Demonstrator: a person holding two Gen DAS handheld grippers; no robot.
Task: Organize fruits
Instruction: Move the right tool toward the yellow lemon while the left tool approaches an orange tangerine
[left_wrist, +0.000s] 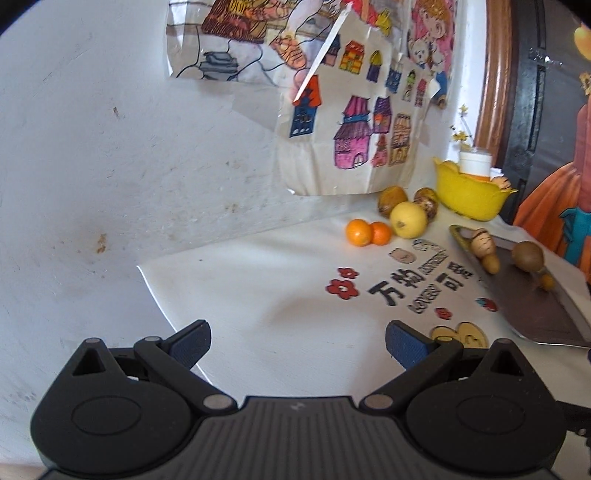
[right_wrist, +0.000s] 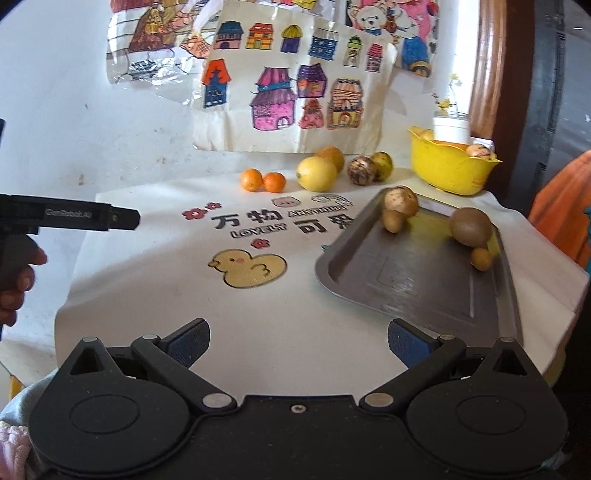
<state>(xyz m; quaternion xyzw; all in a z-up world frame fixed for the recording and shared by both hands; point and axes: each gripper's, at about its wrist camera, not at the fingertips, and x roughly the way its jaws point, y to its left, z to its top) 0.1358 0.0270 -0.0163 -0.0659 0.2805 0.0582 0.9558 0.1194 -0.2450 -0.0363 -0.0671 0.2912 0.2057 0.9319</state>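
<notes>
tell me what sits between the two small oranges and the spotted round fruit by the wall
In the right wrist view, the big yellow fruit lies between the two small oranges and the spotted fruit, with an orange-brown fruit just behind it.

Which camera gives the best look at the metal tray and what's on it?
The right wrist view: the metal tray lies nearly whole, with the kiwi and three other pieces on it. The left wrist view catches the tray only edge-on at the right border, foreshortened, its near end cut off.

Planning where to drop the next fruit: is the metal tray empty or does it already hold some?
Not empty. The tray holds four fruits at its far end, including a kiwi; its near half is bare.
</notes>
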